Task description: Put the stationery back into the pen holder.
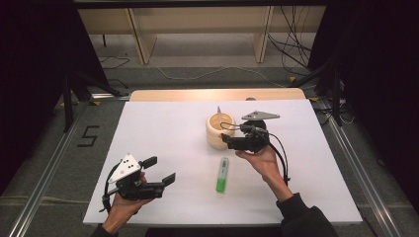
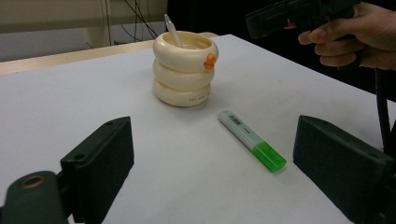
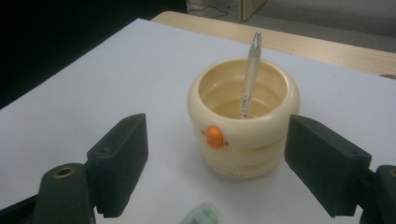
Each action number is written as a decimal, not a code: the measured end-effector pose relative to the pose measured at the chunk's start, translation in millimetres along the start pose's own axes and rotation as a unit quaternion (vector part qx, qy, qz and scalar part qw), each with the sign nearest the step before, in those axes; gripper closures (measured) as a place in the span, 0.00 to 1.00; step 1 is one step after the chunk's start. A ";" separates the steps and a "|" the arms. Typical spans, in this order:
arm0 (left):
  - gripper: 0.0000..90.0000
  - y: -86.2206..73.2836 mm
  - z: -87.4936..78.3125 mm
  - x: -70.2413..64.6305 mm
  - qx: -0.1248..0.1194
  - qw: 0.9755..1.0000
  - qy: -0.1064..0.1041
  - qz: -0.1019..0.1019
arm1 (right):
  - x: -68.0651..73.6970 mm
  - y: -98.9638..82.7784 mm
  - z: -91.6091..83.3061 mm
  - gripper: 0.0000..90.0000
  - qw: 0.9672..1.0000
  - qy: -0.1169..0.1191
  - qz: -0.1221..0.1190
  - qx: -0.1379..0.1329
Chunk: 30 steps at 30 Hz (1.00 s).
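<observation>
Marker (image 1: 223, 175): lies flat on the white table (image 1: 163, 128), low and just right of centre in the high view; green cap toward the person, pale barrel pointing up toward the cup.
Long axis: runs near to far across the table, almost in line with the cup above it.
Cup (image 1: 220, 129): cream, ribbed, upright, above the marker and apart from it; a slim pen (image 1: 219, 115) stands in it, leaning on the rim.
Right gripper (image 1: 228, 140): jaws spread, nothing between them; held just beside the cup's right side, aimed at it. In the right gripper view the cup sits centred between the jaws.
Left gripper (image 1: 159, 170): jaws spread, empty; lower left of the high view, well apart from the marker, pointing toward it.
Nearer hand: the right one, judging by position.
Likely aim: marker into the cup, as a guess.
In the way: nothing lies between either gripper and the marker; the pen already takes part of the cup's mouth.
</observation>
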<state>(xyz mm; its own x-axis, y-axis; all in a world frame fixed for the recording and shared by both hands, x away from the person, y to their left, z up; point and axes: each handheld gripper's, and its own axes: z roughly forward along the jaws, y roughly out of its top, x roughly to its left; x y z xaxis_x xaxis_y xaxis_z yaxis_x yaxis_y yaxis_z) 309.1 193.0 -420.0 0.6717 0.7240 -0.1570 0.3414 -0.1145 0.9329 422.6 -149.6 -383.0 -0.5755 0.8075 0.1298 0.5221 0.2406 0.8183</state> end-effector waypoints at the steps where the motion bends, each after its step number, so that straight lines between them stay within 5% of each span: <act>1: 0.13 0.1 0.0 -0.1 0.000 1.000 0.000 0.000 | 0.3 -2.7 0.4 0.25 1.000 -0.001 -0.007 0.003; 30: 0.13 -0.1 0.1 -0.1 0.000 1.000 -0.001 0.000 | 11.3 -26.3 13.4 0.24 0.996 0.005 -0.037 0.076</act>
<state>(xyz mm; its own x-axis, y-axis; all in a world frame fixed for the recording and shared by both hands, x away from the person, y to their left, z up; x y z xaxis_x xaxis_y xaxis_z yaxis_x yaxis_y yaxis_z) 309.1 192.8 -420.1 0.6727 0.7230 -0.1572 0.3417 -0.1152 0.9327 410.8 -139.6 -410.5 -0.6222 0.7790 0.0778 0.5669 0.3798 0.7310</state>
